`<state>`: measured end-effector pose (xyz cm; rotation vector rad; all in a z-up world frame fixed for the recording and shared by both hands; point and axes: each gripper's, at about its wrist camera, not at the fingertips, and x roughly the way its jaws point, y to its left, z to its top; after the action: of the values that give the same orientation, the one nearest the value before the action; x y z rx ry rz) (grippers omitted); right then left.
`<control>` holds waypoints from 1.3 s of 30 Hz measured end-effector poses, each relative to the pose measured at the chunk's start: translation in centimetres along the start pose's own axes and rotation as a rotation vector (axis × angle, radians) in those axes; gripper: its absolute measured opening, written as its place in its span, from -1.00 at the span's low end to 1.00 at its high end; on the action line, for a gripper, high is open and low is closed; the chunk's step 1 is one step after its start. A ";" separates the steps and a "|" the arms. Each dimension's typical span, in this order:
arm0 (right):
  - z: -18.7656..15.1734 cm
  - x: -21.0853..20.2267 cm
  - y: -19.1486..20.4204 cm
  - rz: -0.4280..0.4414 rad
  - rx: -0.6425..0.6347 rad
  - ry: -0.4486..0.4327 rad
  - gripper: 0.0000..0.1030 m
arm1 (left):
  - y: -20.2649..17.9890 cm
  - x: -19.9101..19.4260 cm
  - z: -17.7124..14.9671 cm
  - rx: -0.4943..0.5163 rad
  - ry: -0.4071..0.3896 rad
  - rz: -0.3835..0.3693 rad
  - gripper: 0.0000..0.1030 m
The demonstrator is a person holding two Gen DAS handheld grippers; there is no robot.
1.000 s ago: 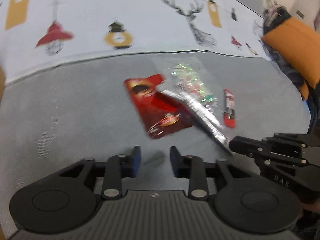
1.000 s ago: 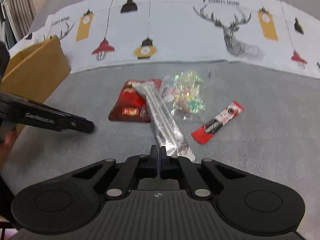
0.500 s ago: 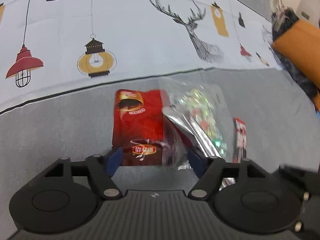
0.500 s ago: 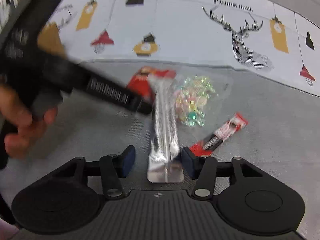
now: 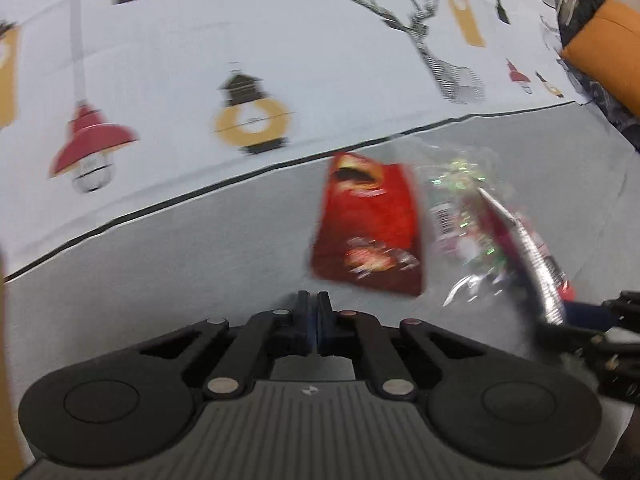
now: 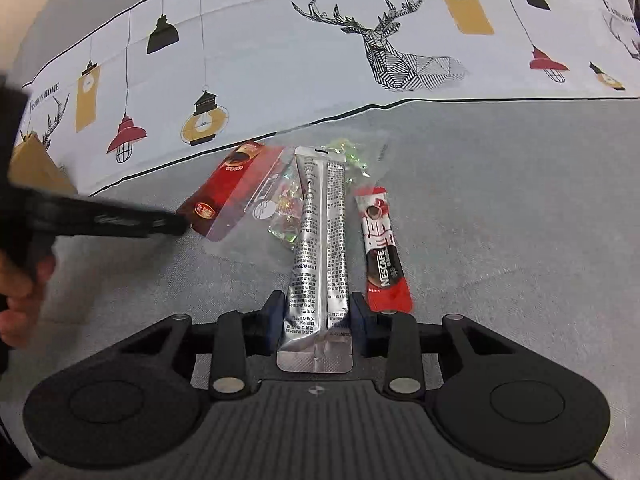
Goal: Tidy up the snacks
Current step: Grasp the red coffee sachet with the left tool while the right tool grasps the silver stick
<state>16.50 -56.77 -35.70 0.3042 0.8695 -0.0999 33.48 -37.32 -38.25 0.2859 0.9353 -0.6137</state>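
Note:
Several snacks lie on the grey cloth. The silver pouch runs between the fingers of my right gripper; its jaws are closing and the pads touch the pouch's two edges. Beside it lie a red Nescafe stick, a clear bag of coloured sweets and a red packet. My left gripper is shut with nothing in it. Its tip is at the near corner of the red packet. The silver pouch looks blurred in the left wrist view.
A printed cloth with lamps and a deer covers the far part of the surface. A cardboard box stands at the left, and an orange cushion at the far right. A hand holds the left gripper.
The left gripper opened wide in front of the red packet, then shut empty and shifted left. The right gripper went from shut to open around the silver pouch, then narrowed onto it.

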 end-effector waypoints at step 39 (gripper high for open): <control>0.6 2.4 1.9 0.022 0.014 -0.022 -0.09 | 2.6 -3.9 -4.0 0.064 0.022 -0.055 -0.63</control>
<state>18.88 -55.02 -36.74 0.3251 0.8434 -0.0887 30.65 -31.83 -37.41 0.3257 0.9480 -0.6937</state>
